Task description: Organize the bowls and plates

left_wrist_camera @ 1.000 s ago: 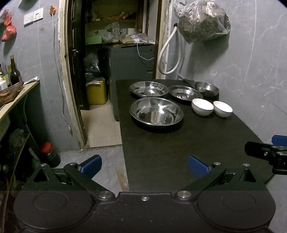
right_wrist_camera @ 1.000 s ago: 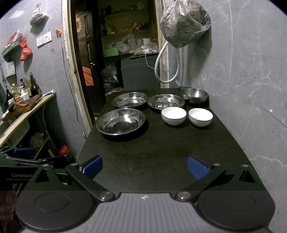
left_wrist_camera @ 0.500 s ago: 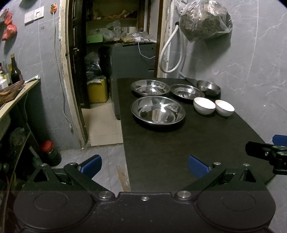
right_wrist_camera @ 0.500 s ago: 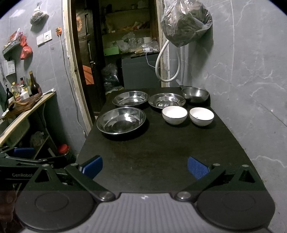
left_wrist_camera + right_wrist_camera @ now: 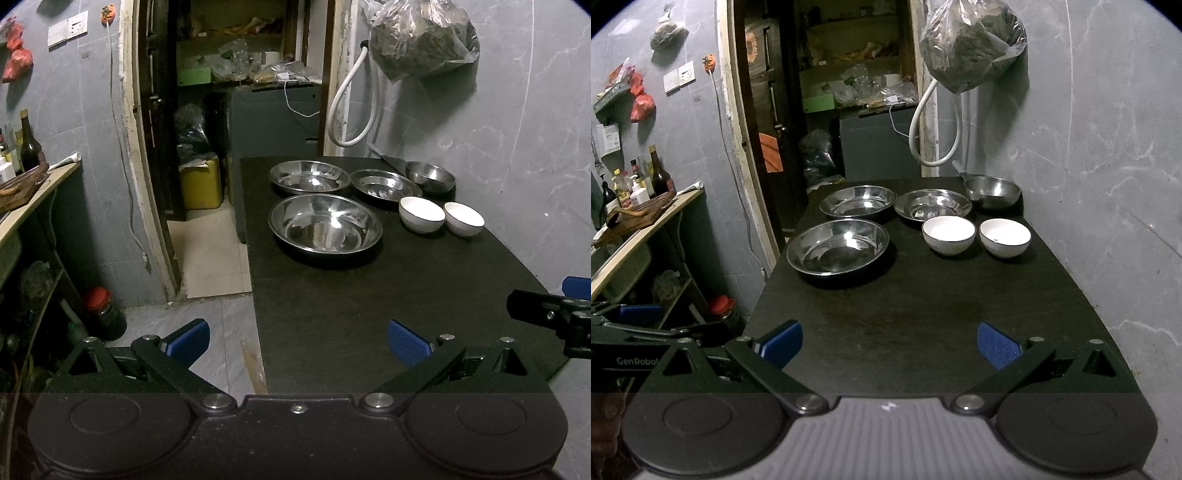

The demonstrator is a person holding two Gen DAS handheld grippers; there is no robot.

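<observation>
Both grippers, left gripper [image 5: 297, 338] and right gripper [image 5: 889, 343], stand spread apart and empty. We count three shiny steel plates [image 5: 837, 245], one steel bowl [image 5: 992, 191], two white bowls [image 5: 948, 233].

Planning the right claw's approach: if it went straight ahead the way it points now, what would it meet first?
Bare black tabletop lies ahead of the open right claw. Past that, its line runs between the big steel plate and the nearer white bowl, probably reaching the farther steel plate first; depth is uncertain.
</observation>
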